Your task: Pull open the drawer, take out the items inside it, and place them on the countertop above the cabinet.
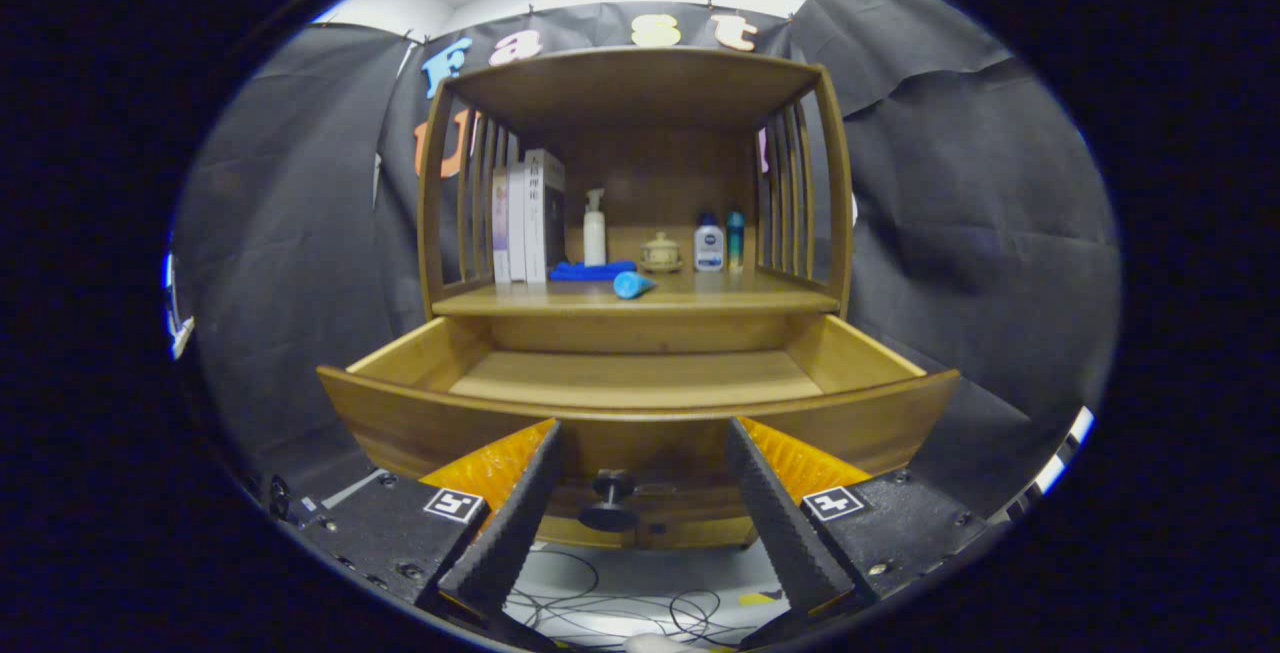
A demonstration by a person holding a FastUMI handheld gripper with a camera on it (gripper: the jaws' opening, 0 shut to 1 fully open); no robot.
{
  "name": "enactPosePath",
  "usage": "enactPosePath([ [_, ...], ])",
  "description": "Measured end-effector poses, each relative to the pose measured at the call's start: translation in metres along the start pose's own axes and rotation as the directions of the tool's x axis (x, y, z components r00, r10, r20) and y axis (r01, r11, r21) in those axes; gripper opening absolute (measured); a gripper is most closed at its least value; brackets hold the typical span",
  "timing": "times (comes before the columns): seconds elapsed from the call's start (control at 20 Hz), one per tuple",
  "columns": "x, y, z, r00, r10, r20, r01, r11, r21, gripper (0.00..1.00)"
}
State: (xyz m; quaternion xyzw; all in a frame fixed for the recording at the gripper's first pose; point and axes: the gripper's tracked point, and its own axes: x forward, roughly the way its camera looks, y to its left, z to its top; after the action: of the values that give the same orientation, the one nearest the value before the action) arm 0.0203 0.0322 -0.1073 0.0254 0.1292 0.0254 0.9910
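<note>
Wooden cabinet (640, 183) with slatted sides; its wide wooden drawer (640, 403) stands pulled open, interior bare wood. On the countertop (700, 295) above: upright books (528, 218), white pump bottle (594, 228), blue cloth (592, 271), blue tube (632, 284) lying at front. Gripper (640, 473) spread, holding nothing, small dark round knob (611, 488) between its fingers.

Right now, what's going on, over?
Gripper open, empty, knob between fingers. Drawer pulled open, visible floor bare. Blue tube lying on countertop. Nothing blocking.

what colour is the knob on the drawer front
The drawer knob is black, set on the brown wooden drawer; seen in the gripper view between the open gripper's fingers.
</note>
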Motion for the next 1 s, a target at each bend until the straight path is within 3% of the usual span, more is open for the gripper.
enactPosePath([
  [0.4, 0.019, 0.014, -0.017, 0.999, 0.001, -0.035, -0.002, 1.0, -0.015, 1.0],
  [0.7, 0.024, 0.014, -0.019, 0.998, -0.065, -0.028, 0.063, 0.996, -0.055, 1.0],
  [1.0, 0.038, 0.015, -0.014, 0.999, -0.044, -0.028, 0.043, 0.998, -0.043, 0.99],
])
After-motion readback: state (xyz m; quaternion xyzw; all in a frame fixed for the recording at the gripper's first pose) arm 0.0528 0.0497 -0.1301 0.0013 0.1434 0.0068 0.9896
